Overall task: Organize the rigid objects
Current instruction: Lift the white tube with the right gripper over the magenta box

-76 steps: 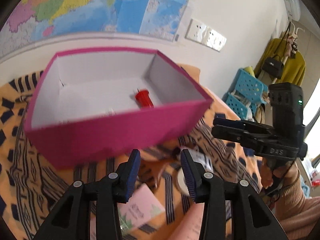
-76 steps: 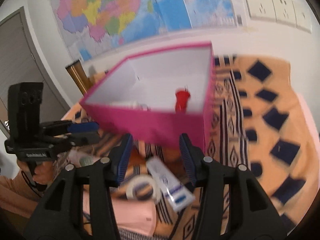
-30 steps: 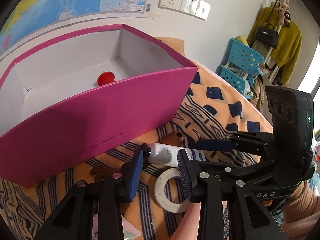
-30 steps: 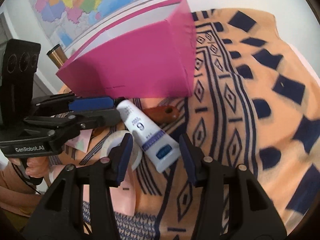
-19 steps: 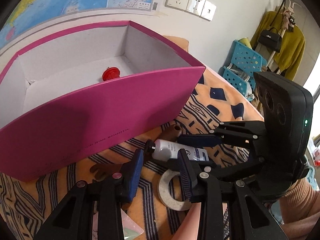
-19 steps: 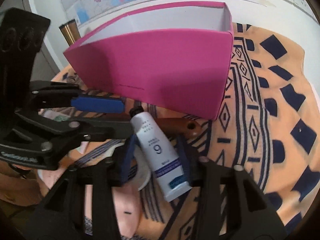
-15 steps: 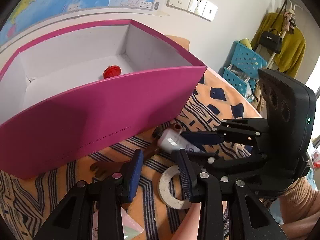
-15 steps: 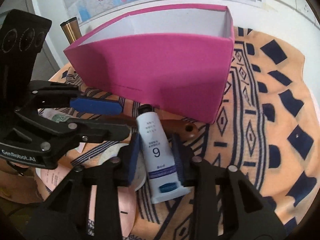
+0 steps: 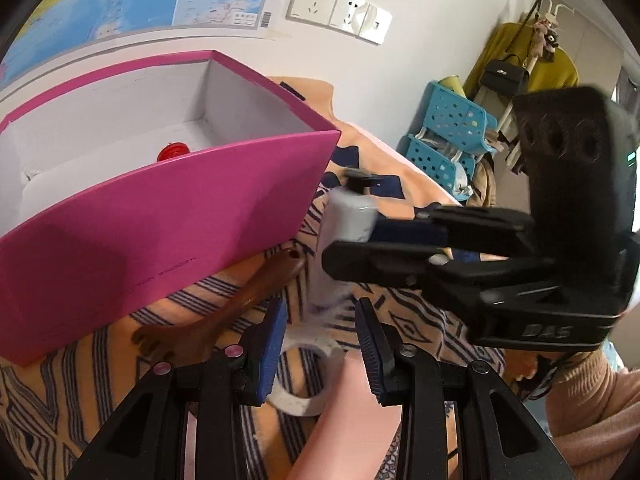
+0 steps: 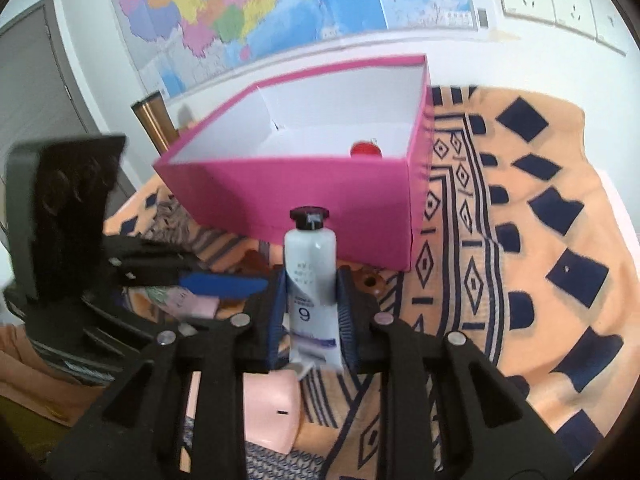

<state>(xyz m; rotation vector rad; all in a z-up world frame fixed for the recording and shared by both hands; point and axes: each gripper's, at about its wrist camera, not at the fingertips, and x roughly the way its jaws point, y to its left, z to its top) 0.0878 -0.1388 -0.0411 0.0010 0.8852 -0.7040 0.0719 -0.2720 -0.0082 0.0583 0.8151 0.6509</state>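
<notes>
Right fingers (image 10: 311, 312): just squeezed in on the white tube (image 10: 311, 280). Pads press both flat sides, cap up, so it won't slip.
Left fingers (image 9: 319, 342): a gap btwn the blue pads, nothing in it. Prob waiting for a turn.
Tube spot: off the cloth, in front of the pink box (image 10: 304, 196), near its right front corner, below the rim.
Why held low on the body: leaves the cap end free to go into the box first, I think.
Pink box: open top, white inside. Red thing (image 10: 365, 149) already sits in it by the right wall.
Still out of the box: white tape ring (image 9: 304, 376) and brown wood tool (image 9: 224, 312), both in front of the box on the orange cloth (image 10: 520, 208) w/ dark shapes.
Next, I guess: tube needs to go up over the box's front wall.
Watch out: the other grabber is close to the tube, could bump.
</notes>
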